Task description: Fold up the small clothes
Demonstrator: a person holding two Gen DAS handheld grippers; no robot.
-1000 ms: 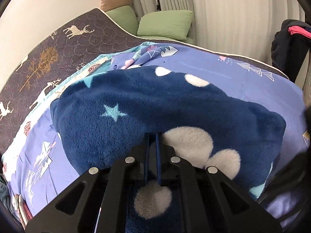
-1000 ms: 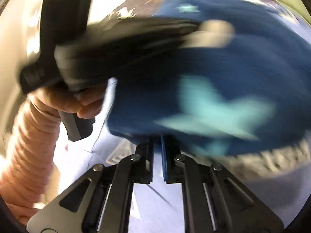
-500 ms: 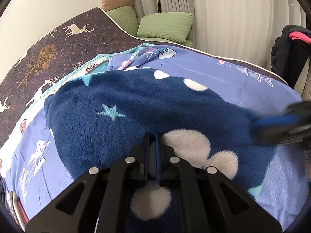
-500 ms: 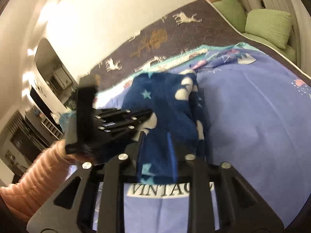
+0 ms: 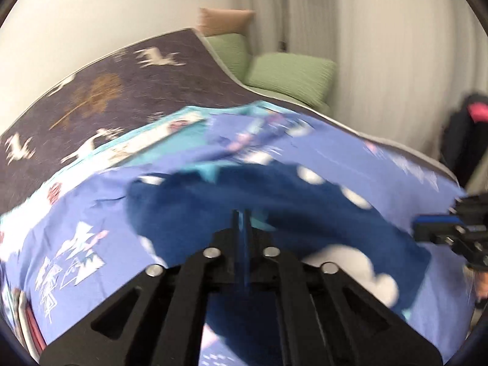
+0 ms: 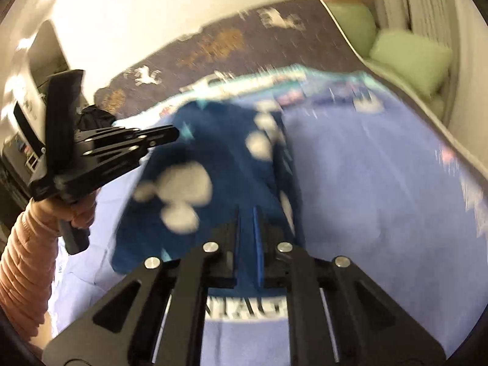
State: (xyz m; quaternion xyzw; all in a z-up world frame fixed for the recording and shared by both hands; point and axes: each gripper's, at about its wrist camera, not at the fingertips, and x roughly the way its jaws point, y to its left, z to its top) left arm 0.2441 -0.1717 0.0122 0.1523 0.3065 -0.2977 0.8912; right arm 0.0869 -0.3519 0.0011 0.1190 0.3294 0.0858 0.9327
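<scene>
We are looking at the dark blue fleece garment with white clouds and pale teal stars (image 6: 219,183), which is lying in a folded strip on the lilac-blue printed bedsheet (image 6: 381,189), toward the sheet's left half in the right wrist view. In the left wrist view the same garment (image 5: 274,201) is spreading across the middle of the sheet (image 5: 100,222).

We are holding the left gripper (image 5: 241,216) above the fleece with its jaws clenched together and nothing between them; in the right wrist view it is showing side-on (image 6: 170,134), clear of the cloth, gripped by a hand (image 6: 79,210) in a peach ribbed sleeve (image 6: 24,262). The right gripper (image 6: 247,213) is also pinched nearly closed, and no cloth is showing between its blue pads, though blur is making this hard to judge.

Around the sheet, the dark grey mattress cover with white deer and brown trees (image 5: 122,85) is lying bare toward the wall. Two green cushions (image 5: 289,76) and a tan cushion (image 5: 222,19) are sitting beyond the bed's far corner. Dark clothing with a pink patch (image 5: 469,122) is hanging at the right.

Compared with a second ago, both grippers are now clear of the fleece, and more of the sheet is showing around it.
</scene>
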